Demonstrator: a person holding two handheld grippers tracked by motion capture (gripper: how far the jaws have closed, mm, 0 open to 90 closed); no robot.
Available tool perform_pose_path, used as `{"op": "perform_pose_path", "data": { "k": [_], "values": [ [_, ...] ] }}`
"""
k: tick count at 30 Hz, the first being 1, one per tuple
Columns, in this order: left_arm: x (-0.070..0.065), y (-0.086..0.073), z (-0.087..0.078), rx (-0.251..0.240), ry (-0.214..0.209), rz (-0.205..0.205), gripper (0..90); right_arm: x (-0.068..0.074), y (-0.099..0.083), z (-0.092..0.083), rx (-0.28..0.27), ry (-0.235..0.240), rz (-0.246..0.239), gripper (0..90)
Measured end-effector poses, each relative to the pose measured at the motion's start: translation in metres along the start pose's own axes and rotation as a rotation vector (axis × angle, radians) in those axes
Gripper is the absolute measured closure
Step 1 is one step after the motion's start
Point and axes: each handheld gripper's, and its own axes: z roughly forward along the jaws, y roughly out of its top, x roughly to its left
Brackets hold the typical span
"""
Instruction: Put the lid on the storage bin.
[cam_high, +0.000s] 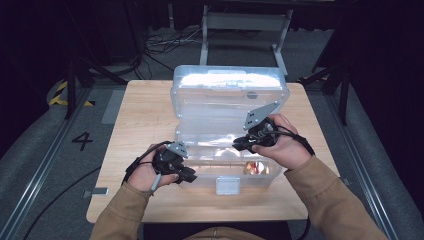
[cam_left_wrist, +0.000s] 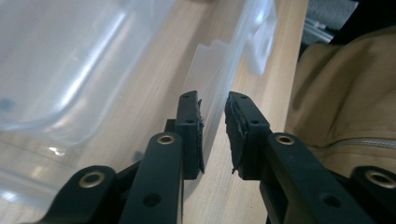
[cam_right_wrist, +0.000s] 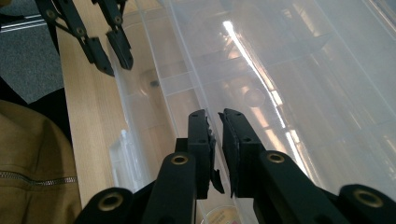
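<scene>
From above, a clear plastic box sits mid-table with its lid up, a hand at each end, seemingly to steady it. Along the left gripper, jaws straddle the box's front wall with a gap, not yet pinching. Along the right gripper, nearly closed jaws hover over the tray, holding nothing.

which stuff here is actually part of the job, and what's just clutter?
In play:
- clear plastic box, lid open
- left hand-held gripper, jaws straddling the box's near wall
- right hand-held gripper, jaws at a thin clear wall inside the box
- round shiny item in the box

Lying about:
- wooden table
- floor cables
- metal frame behind the table
</scene>
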Motion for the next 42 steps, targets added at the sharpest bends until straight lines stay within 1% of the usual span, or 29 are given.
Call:
{"op": "perform_pose_path", "data": {
  "k": [1, 2, 3, 4, 6, 7, 8, 9, 11, 13, 17, 20, 21, 23, 24, 25, 26, 27, 29, 30, 31, 32, 33, 40, 42],
  "values": [
    [0.000, -0.001, -0.009, -0.044, -0.011, -0.008, 80.1, 0.000, 0.000, 0.000, 0.001, 0.001, -0.003, 82.0],
    [0.000, -0.001, -0.009, -0.044, -0.011, -0.008, 80.2, 0.000, 0.000, 0.000, 0.001, 0.001, -0.003, 82.0],
    [0.000, -0.002, -0.017, -0.067, 0.003, -0.014, 80.5, 0.000, 0.000, 0.001, 0.001, 0.003, -0.004, 82.0],
    [0.001, -0.003, -0.020, -0.075, 0.013, -0.017, 80.7, 0.001, 0.000, 0.001, 0.001, 0.004, -0.004, 82.0],
    [0.001, -0.004, -0.026, -0.096, 0.017, -0.022, 81.1, 0.001, 0.000, 0.001, 0.002, 0.005, -0.008, 82.0],
    [0.001, -0.004, -0.028, -0.104, 0.020, -0.023, 81.3, 0.001, 0.000, 0.001, 0.003, 0.004, -0.011, 82.0],
    [0.001, -0.004, -0.031, -0.120, 0.032, -0.023, 81.6, 0.001, 0.000, 0.001, 0.003, 0.005, -0.012, 81.9],
    [0.001, -0.004, -0.031, -0.120, 0.032, -0.023, 81.9, 0.001, 0.000, 0.001, 0.002, 0.004, -0.012, 81.9],
    [-0.001, -0.003, -0.035, -0.161, 0.053, -0.024, 83.2, 0.002, 0.000, 0.001, 0.004, 0.004, -0.011, 81.8],
    [-0.003, -0.002, -0.038, -0.192, 0.068, -0.015, 83.9, 0.002, -0.001, 0.001, 0.003, 0.006, -0.011, 81.8],
    [-0.008, 0.002, -0.045, -0.256, 0.089, -0.004, 85.1, 0.003, -0.002, 0.002, -0.001, 0.004, -0.007, 81.8],
    [-0.010, 0.004, -0.051, -0.322, 0.108, -0.010, 85.5, 0.004, -0.003, 0.002, -0.002, 0.004, -0.007, 81.7],
    [-0.010, 0.005, -0.053, -0.341, 0.123, -0.015, 85.6, 0.004, -0.003, 0.002, -0.003, 0.005, -0.006, 81.7],
    [-0.009, 0.006, -0.055, -0.381, 0.142, -0.045, 85.6, 0.005, -0.004, 0.002, -0.004, 0.003, -0.004, 81.6],
    [-0.008, 0.006, -0.057, -0.401, 0.164, -0.065, 85.8, 0.005, -0.004, 0.002, -0.005, 0.002, -0.005, 81.5],
    [-0.007, 0.006, -0.057, -0.416, 0.171, -0.082, 86.2, 0.005, -0.005, 0.002, -0.005, 0.004, -0.005, 81.5],
    [-0.005, 0.006, -0.058, -0.423, 0.179, -0.084, 86.5, 0.006, -0.005, 0.002, -0.006, 0.004, -0.003, 81.5],
    [-0.004, 0.006, -0.059, -0.433, 0.184, -0.095, 86.7, 0.006, -0.005, 0.002, -0.005, 0.005, -0.003, 81.5],
    [-0.002, 0.006, -0.060, -0.455, 0.178, -0.103, 88.8, 0.006, -0.006, 0.003, -0.008, 0.006, -0.004, 81.6],
    [-0.002, 0.006, -0.061, -0.469, 0.192, -0.108, 89.1, 0.007, -0.007, 0.003, -0.008, 0.007, -0.001, 81.7],
    [-0.002, 0.007, -0.061, -0.469, 0.219, -0.114, 88.9, 0.007, -0.007, 0.003, -0.009, 0.011, 0.002, 81.6],
    [-0.001, 0.007, -0.062, -0.478, 0.229, -0.121, 89.1, 0.007, -0.008, 0.003, -0.008, 0.012, -0.001, 81.6],
    [-0.001, 0.007, -0.062, -0.497, 0.230, -0.136, 89.2, 0.008, -0.008, 0.003, -0.009, 0.013, 0.000, 81.5],
    [0.002, 0.008, -0.066, -0.566, 0.294, -0.171, 89.8, 0.014, -0.016, 0.006, -0.025, 0.026, 0.019, 81.4],
    [0.003, 0.008, -0.067, -0.563, 0.297, -0.175, 89.9, 0.016, -0.018, 0.007, -0.023, 0.025, 0.016, 81.3]
  ]
}}
